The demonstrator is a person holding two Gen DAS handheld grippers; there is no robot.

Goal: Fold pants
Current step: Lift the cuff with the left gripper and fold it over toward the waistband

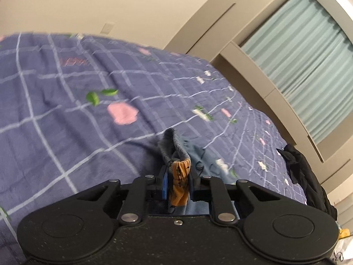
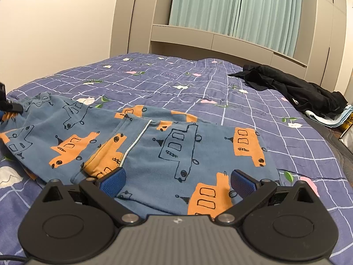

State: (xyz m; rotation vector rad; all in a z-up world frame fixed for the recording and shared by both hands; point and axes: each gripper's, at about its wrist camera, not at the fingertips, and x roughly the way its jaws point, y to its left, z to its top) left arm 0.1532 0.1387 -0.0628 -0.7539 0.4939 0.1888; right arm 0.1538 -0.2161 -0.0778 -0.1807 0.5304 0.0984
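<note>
left gripper (image 1: 178, 176): pinching a bunched edge of the pants (image 2: 154, 150) | right gripper (image 2: 178, 182): jaws spread wide, hovering over the pants, pads clear of cloth | bedspread (image 2: 165, 84): blue checked, bears all | pants: lie flat, long axis running left-right across the right wrist view | black garment (image 2: 293, 88): far right, well apart

Bed (image 2: 167, 81) covered by a blue-violet checked quilt with flower print; blue pants (image 2: 154, 150) with orange vehicle print lie spread at the near side, a crumpled black garment (image 2: 293, 88) at the far right edge, well apart.
</note>
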